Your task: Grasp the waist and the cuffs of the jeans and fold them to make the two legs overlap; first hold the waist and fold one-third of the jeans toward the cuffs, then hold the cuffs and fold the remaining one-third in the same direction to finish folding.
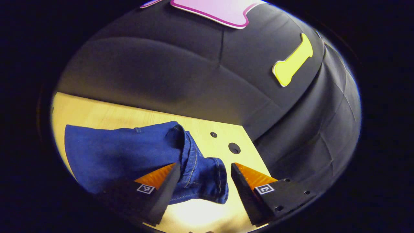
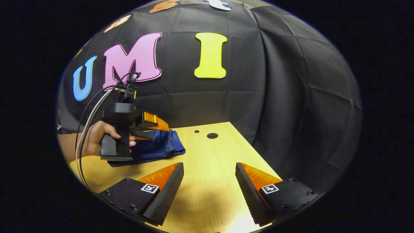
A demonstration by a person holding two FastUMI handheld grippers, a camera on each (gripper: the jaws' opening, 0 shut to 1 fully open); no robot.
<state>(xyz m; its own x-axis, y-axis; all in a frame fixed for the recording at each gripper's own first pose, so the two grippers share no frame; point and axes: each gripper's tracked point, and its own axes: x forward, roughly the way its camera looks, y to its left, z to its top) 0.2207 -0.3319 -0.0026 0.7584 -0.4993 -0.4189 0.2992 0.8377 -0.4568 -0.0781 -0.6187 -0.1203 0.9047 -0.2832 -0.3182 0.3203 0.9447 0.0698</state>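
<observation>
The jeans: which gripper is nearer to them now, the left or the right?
Left. The left gripper hangs open right over the jeans. The right gripper is open above bare table, with the jeans off to its side.

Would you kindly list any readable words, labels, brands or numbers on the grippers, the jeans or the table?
None can be read.
Square tags on the right gripper and left gripper: black-and-white patterns, no text.
Jeans: no label visible.
Table: bare wood with two holes.
</observation>
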